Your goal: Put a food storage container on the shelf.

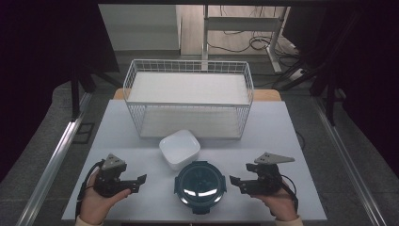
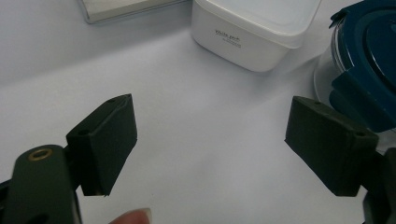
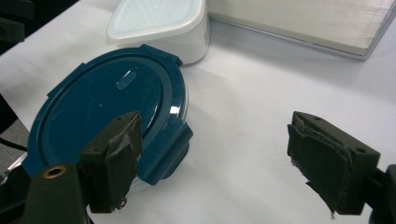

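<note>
A round glass container with a dark teal clip-on lid (image 1: 199,184) stands near the table's front edge, between the two grippers. Behind it and touching its far side sits a white square lidded container (image 1: 179,148). My left gripper (image 1: 138,183) is left of the round container, open, with nothing but bare table between its pads (image 2: 210,135). The white container (image 2: 252,32) and teal lid (image 2: 369,60) lie ahead of it to the right. My right gripper (image 1: 237,184) is open just right of the lid (image 3: 102,102), one of whose clips lies by its left pad (image 3: 116,154).
A white wire basket (image 1: 188,96) with a pale board in its bottom stands at the back of the white table (image 1: 282,141). Its board edge (image 3: 317,23) lies beyond the white container (image 3: 163,23). A hand holds each gripper at the front edge.
</note>
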Action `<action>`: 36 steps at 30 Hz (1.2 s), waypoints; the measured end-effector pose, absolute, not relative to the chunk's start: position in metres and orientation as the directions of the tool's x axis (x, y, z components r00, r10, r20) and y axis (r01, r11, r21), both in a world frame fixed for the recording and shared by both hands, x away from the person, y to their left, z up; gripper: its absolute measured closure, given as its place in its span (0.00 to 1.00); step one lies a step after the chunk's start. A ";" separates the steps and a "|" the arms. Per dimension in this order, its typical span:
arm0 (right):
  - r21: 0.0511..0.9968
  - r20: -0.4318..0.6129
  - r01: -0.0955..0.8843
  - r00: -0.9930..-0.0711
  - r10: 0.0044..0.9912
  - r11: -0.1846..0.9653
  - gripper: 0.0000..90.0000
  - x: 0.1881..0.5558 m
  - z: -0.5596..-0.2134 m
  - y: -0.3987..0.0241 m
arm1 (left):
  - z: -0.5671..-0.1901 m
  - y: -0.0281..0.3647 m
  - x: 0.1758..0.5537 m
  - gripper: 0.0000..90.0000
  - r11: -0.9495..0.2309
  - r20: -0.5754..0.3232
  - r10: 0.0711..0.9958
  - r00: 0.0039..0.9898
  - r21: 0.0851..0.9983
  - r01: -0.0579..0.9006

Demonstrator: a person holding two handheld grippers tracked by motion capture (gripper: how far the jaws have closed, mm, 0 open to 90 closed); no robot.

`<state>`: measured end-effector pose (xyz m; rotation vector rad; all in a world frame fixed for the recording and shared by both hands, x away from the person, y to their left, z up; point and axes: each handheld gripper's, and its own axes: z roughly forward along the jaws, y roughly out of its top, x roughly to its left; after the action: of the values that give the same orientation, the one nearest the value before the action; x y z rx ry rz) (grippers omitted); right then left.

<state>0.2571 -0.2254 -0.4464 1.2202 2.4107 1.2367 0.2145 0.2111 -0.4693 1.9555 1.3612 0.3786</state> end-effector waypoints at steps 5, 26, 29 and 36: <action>0.739 0.223 0.599 -0.650 0.727 0.309 0.19 0.256 -0.446 -0.226 | -0.468 0.210 0.214 0.18 -0.162 -0.190 0.896 0.401 0.701 0.695; 0.684 0.347 0.674 -0.637 0.689 0.279 0.14 0.254 -0.460 -0.213 | -0.479 0.178 0.218 0.16 -0.075 -0.425 0.790 0.441 0.647 0.758; 0.672 0.362 0.687 -0.630 0.687 0.276 0.13 0.254 -0.463 -0.209 | -0.481 0.172 0.219 0.15 -0.077 -0.446 0.776 0.447 0.636 0.768; 0.635 0.412 0.725 -0.609 0.678 0.266 0.12 0.256 -0.473 -0.201 | -0.489 0.161 0.223 0.14 -0.044 -0.523 0.740 0.423 0.590 0.806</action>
<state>0.2561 -0.2009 -0.4730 1.4120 2.5447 1.3290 0.2234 0.1610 -0.4890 1.7942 1.3319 -0.0941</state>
